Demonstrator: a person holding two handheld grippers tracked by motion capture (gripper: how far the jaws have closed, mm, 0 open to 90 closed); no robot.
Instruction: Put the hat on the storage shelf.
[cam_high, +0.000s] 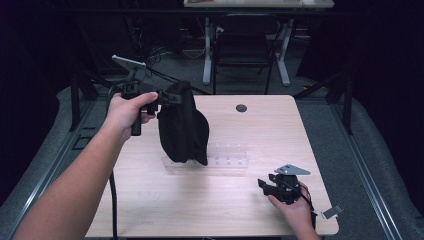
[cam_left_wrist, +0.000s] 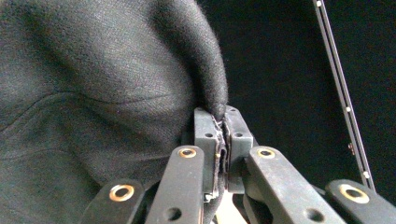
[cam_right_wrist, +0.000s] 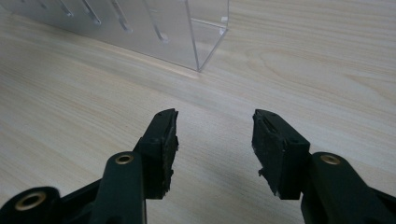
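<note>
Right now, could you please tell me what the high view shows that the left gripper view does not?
High view alone: the whole black cloth item hanging over the clear plastic rack on the wooden table, and the right hand-held gripper, open, near the table's front edge. Left gripper view alone: the jaws pinching a fold of the fabric, close up. Both: the left hand-held gripper shut on the cloth.

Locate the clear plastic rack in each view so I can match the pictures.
High view: clear plastic rack at table centre, partly behind the hanging black fabric.
Left gripper view: not identifiable.
Right gripper view: its corner at top, beyond the open jaws.
Shared landmark: wooden tabletop.
</note>
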